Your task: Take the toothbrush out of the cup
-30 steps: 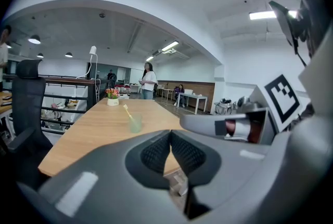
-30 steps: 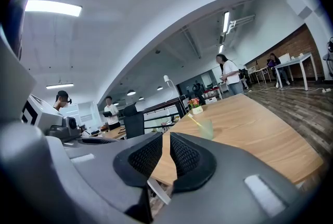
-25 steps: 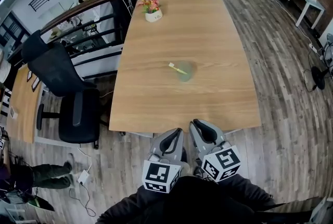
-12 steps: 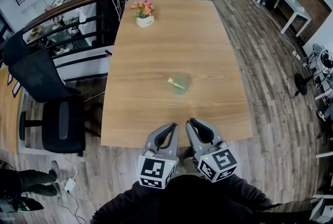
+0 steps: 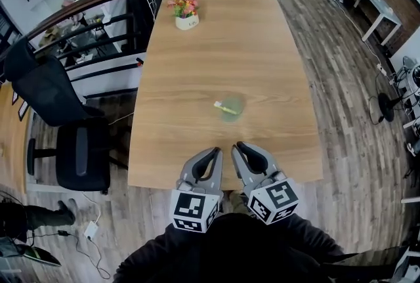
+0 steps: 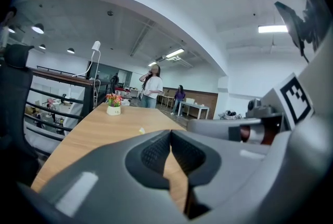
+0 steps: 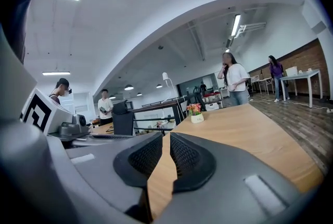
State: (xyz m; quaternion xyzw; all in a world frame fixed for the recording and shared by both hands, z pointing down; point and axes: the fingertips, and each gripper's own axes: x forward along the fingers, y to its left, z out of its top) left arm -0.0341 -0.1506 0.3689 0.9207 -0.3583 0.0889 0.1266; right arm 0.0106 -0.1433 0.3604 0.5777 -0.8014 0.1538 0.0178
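Where the cup [image 5: 233, 107] stands, a toothbrush [image 5: 223, 106] leans inside.

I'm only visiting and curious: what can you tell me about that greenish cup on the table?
The cup is a pale green, see-through tumbler, plastic by the look of it, seen almost straight from above as a round shape. It stands upright on the wooden table, toward the edge closest to the person. A toothbrush with a yellow-green handle rests in it, its white head poking over the rim toward the left. Nothing else touches it.
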